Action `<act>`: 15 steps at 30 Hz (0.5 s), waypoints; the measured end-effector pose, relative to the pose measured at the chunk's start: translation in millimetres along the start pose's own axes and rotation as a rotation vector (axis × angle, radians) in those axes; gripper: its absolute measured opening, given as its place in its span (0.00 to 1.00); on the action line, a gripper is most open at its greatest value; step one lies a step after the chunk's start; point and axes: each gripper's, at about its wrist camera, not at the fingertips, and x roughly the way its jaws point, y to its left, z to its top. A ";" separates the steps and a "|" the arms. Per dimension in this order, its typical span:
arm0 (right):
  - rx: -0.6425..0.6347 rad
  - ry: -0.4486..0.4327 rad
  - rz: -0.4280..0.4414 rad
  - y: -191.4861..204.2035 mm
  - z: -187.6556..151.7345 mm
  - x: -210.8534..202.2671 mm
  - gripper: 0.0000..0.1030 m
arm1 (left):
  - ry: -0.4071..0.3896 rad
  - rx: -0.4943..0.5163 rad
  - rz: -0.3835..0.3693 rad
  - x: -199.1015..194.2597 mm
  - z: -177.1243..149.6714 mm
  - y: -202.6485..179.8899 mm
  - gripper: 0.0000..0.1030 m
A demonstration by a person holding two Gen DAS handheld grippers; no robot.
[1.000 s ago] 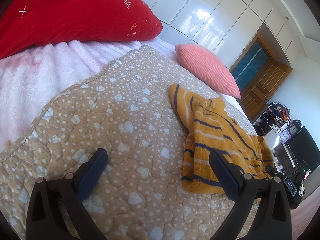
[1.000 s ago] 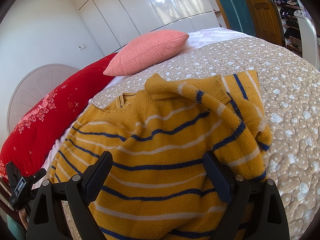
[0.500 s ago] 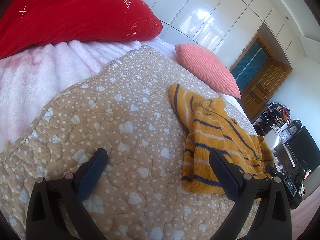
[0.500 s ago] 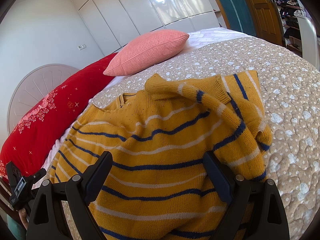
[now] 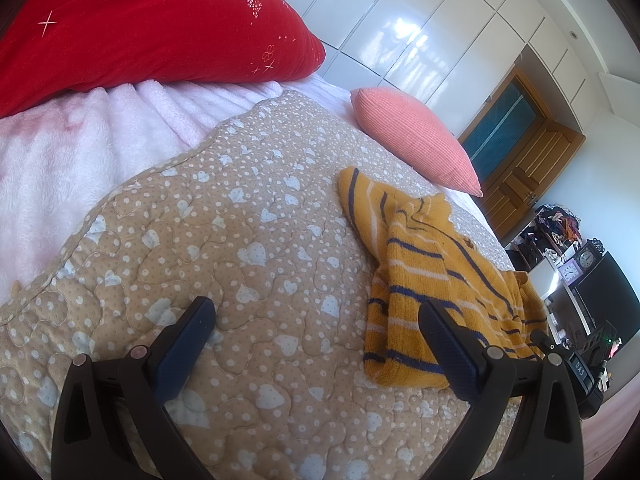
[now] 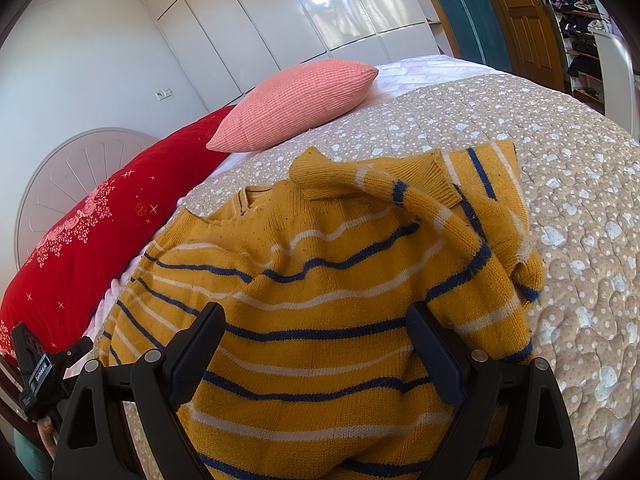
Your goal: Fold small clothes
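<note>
A small mustard-yellow sweater (image 6: 320,280) with navy and white stripes lies rumpled on the beige quilt (image 6: 560,160), one sleeve (image 6: 400,192) curled across its chest. My right gripper (image 6: 314,316) hovers open just above the sweater's lower body, with nothing between its fingers. In the left wrist view the same sweater (image 5: 432,276) lies to the right, and my left gripper (image 5: 316,312) stands open over bare quilt (image 5: 224,220), its right finger (image 5: 448,340) next to the sweater's near edge.
A pink cushion (image 6: 296,104) and a long red pillow (image 6: 88,240) lie at the head of the bed, beside a pale pink fleece blanket (image 5: 80,140). White wardrobes and a wooden door (image 5: 528,168) stand beyond. The other gripper's body (image 6: 36,372) shows at far left.
</note>
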 end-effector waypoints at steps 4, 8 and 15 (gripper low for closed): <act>0.000 0.000 0.000 0.0 0.0 0.0 0.91 | 0.000 0.000 0.000 0.5 0.1 -0.6 0.98; 0.000 0.000 0.000 0.0 0.0 0.0 0.91 | 0.000 0.000 -0.001 0.6 0.1 -0.7 0.98; 0.000 0.000 0.000 0.0 0.0 0.0 0.91 | 0.000 0.000 -0.001 0.3 0.0 -0.3 0.98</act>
